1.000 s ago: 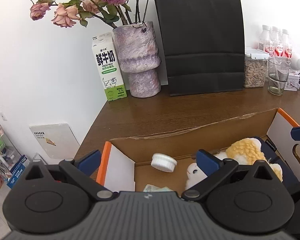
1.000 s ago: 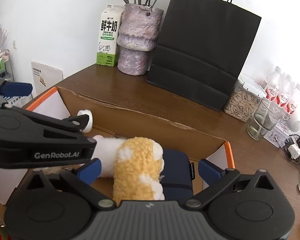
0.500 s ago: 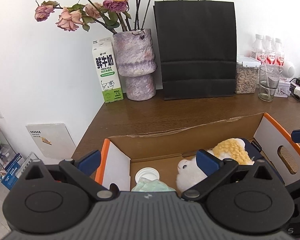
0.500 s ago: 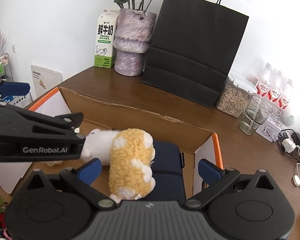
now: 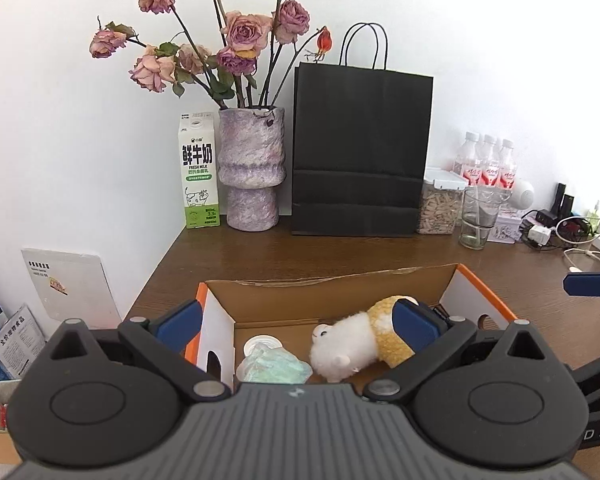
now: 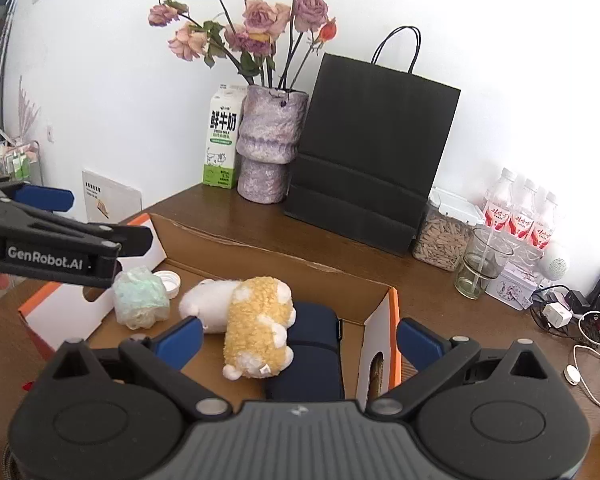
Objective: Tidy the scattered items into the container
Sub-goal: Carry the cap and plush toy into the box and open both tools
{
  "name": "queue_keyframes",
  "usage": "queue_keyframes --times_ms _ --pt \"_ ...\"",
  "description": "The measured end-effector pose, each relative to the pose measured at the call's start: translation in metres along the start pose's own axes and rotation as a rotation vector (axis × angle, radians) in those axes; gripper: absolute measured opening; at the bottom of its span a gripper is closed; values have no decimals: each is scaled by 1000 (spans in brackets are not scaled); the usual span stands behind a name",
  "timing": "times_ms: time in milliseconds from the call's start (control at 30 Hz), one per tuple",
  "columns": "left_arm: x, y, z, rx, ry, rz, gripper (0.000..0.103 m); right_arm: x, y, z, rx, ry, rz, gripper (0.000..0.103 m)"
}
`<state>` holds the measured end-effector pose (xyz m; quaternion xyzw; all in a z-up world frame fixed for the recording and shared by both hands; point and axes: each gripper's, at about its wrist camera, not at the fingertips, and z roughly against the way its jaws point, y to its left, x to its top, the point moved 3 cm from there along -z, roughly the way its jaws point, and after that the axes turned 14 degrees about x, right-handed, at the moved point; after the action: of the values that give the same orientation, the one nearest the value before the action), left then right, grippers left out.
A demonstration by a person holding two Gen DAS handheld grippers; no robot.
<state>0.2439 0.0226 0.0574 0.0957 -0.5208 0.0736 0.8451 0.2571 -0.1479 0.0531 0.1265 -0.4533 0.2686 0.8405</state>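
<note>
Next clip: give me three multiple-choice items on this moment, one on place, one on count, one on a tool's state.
1. Where is the plush toy?
A. in the box
B. beside the vase
C. inside the black bag

2. How many water bottles stand at the wall?
A. one
B. three
C. five

3. The right tool is:
A. shut on the toy
B. shut on the cap
C. open

Key: A, the toy lies on the box floor; B, three caps show in a row; C, its fingers stand wide apart, holding nothing.
</note>
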Motion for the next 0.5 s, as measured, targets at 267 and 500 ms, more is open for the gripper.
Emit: queue_keyframes --times_ms 267,500 --pt "-15 6 55 -63 -99 36 103 -29 15 62 26 -122 19 103" --pt "-39 15 97 -50 -203 42 103 -69 35 106 42 -195 22 103"
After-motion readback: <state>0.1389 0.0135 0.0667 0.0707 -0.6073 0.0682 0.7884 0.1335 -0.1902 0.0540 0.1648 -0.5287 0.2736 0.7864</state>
